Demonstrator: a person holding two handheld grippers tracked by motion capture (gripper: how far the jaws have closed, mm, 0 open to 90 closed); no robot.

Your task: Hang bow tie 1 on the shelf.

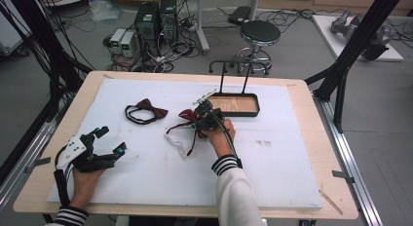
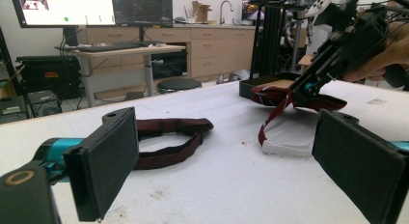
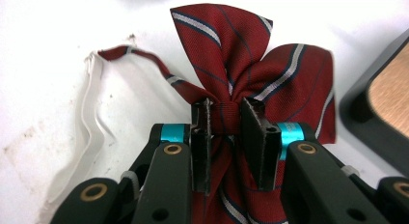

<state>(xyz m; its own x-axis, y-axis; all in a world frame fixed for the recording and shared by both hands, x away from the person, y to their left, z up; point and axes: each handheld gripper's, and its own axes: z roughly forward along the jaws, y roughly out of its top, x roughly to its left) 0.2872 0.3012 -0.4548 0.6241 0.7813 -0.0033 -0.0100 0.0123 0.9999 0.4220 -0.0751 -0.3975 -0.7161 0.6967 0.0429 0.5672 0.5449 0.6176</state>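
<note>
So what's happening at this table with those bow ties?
A person at the table holds a two-fingered gripper in each hand. The right gripper is shut on the knot of a red striped bow tie, whose white strap trails across the white mat, just in front of a small wooden tray. The left gripper rests open near the table's front edge, holding nothing. A dark bow tie lies untouched between them.
</note>
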